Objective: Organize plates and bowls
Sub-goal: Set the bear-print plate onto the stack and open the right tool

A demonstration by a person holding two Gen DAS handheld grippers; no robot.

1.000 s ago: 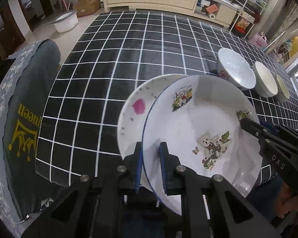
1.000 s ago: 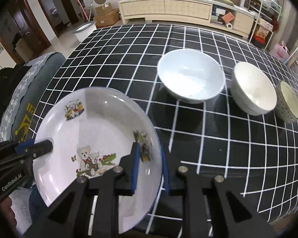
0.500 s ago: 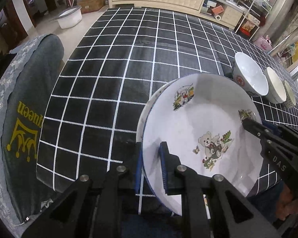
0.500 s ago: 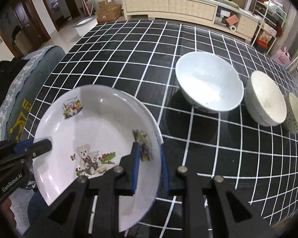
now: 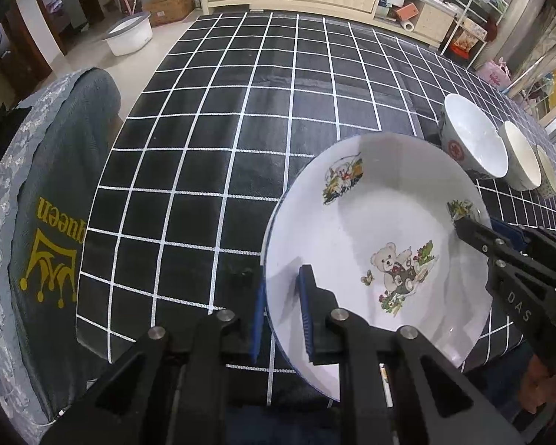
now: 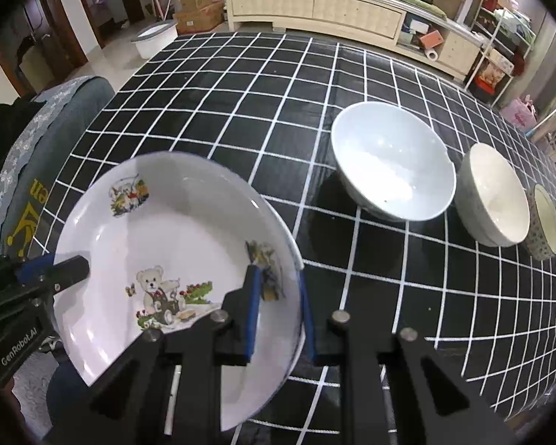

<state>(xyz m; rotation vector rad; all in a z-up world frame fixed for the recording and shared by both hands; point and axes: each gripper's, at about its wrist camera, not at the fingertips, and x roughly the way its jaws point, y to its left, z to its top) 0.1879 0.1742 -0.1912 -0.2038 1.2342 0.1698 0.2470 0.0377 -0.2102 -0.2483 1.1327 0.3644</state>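
A white plate with a teddy-bear print (image 5: pixel 370 222) (image 6: pixel 174 215) hangs near the front edge of the black grid-cloth table (image 5: pixel 241 141). My left gripper (image 5: pixel 280 282) is shut on its left rim, one pad inside and one outside. My right gripper (image 6: pixel 278 278) is shut on the opposite rim. Each gripper shows in the other's view: the right gripper (image 5: pixel 467 226) and the left gripper (image 6: pixel 55 267). A large white bowl (image 6: pixel 393 163), a cream bowl (image 6: pixel 495 200) and a small patterned cup (image 6: pixel 545 222) stand in a row to the right. No second plate shows under the bear plate.
A chair with a grey cover and gold lettering (image 5: pixel 55 222) stands against the table's left edge. A long cream cabinet (image 6: pixel 315 3) runs behind the table's far side. A white basin (image 5: pixel 129 35) sits on the floor at the back left.
The bear plate, held by both grippers, has slid left over a white plate with a pink mark, which no longer shows. The bowls now sit further right in the right wrist view.
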